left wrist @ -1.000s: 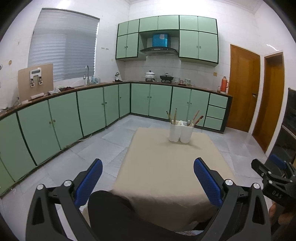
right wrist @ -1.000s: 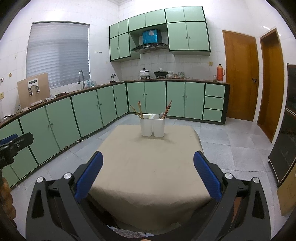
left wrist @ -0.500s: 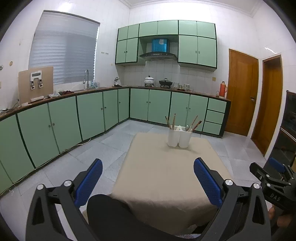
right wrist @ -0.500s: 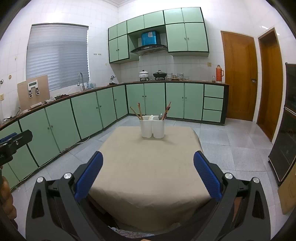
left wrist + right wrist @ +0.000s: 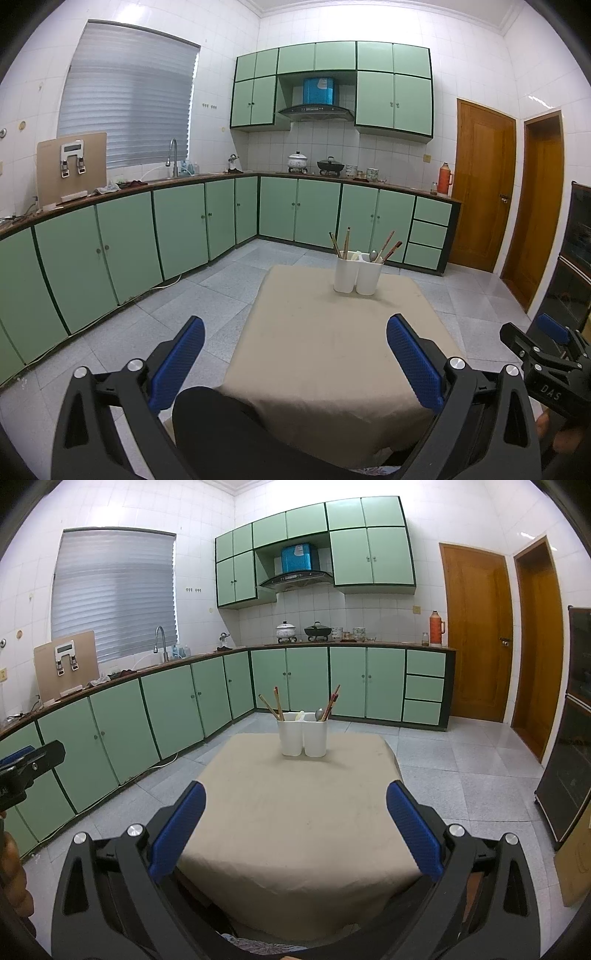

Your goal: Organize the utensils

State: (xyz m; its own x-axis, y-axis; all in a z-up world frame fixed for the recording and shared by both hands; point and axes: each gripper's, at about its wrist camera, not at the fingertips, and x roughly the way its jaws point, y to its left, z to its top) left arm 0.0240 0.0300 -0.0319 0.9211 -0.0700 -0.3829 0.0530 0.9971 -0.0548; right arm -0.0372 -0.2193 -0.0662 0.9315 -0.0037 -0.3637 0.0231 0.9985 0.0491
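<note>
Utensils sorted, tongs held apart

Ahead of both empty tongs, left (image 5: pixel 295 363) and right (image 5: pixel 294 832), utensils are seen standing in the white holder (image 5: pixel 303 734); the tabletop (image 5: pixel 295 812) appears bare, little judged left.

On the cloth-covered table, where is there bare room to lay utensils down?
The beige cloth-covered table is bare from its near edge up to the white two-compartment utensil holder, and on both sides of it. Only the holder at the far edge is crowded, with chopsticks and a spoon.
</note>
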